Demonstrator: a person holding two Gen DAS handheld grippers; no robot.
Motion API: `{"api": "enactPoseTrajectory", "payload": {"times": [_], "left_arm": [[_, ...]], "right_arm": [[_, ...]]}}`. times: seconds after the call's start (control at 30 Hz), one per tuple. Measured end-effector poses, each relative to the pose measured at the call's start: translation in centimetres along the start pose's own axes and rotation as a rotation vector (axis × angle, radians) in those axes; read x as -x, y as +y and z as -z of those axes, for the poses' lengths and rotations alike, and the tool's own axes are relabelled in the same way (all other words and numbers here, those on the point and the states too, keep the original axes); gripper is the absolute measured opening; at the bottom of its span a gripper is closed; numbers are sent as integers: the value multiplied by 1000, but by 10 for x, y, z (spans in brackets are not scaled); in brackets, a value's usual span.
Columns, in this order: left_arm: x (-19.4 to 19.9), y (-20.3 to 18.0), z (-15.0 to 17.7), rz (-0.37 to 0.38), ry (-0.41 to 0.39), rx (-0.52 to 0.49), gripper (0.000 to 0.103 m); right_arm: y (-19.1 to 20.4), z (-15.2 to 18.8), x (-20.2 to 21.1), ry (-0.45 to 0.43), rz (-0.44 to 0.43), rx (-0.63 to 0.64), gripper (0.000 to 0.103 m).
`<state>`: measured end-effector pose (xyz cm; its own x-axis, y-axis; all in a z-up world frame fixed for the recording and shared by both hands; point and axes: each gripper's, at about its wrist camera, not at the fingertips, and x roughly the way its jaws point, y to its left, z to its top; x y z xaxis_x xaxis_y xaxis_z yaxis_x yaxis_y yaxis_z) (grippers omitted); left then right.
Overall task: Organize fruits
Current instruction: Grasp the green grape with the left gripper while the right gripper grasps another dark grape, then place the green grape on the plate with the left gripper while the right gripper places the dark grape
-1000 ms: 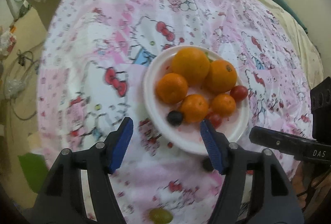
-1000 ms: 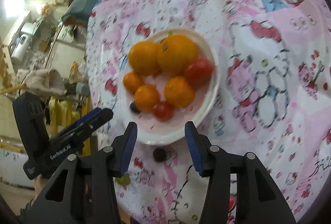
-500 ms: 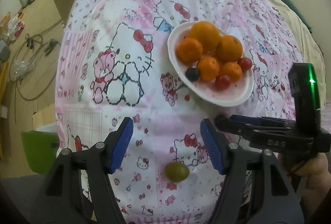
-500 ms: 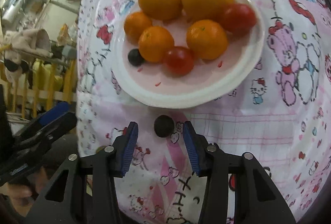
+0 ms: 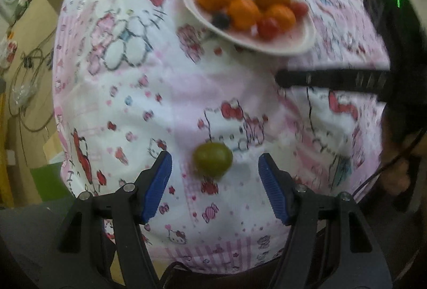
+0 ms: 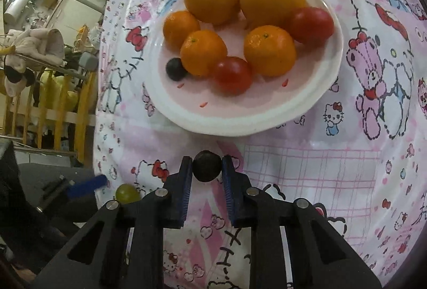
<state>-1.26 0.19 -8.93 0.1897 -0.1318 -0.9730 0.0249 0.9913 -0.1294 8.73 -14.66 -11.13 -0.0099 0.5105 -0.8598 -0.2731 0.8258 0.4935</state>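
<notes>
The right gripper [image 6: 207, 166] is nearly closed, its two blue pads pressed against either side of a small dark grape [image 6: 207, 165], which sits on the pink cartoon-print tablecloth [image 6: 307, 168] just short of the white plate [image 6: 240, 123], at the plate's 6 o'clock. The left gripper [image 5: 214, 176] stands wide apart and holds nothing; a green grape [image 5: 212, 159] lies on the cloth between its fingertips, touching neither pad, a little nearer the left one. From the left wrist view the plate sits at 1 o'clock, well beyond the green grape. On it are five oranges [image 6: 269, 54] of mixed size, two red tomatoes [image 6: 232, 74] and another dark grape [image 6: 175, 69] at the plate's 9 o'clock, against an orange.
</notes>
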Motion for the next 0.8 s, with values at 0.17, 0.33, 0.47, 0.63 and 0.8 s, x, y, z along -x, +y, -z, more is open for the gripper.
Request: {"api": "enactPoseTrajectory", "payload": {"times": [0.17, 0.33, 0.47, 0.63, 0.8], "left_arm": [[-10, -12, 1, -46, 4, -67, 48], [-15, -13, 1, -87, 3, -77, 30], [-14, -15, 2, -98, -6, -92, 26], [1, -18, -7, -88, -30, -79, 26], [22, -25, -33, -97, -98, -88, 26]], "right_arm": [[0, 0, 10, -21, -25, -10, 24], [-1, -1, 22, -49, -52, -26, 24], [-2, -3, 33, -76, -83, -43, 24], [-3, -10, 50, -125, -119, -62, 24], [-16, -17, 67, -172, -137, -106, 24]]}}
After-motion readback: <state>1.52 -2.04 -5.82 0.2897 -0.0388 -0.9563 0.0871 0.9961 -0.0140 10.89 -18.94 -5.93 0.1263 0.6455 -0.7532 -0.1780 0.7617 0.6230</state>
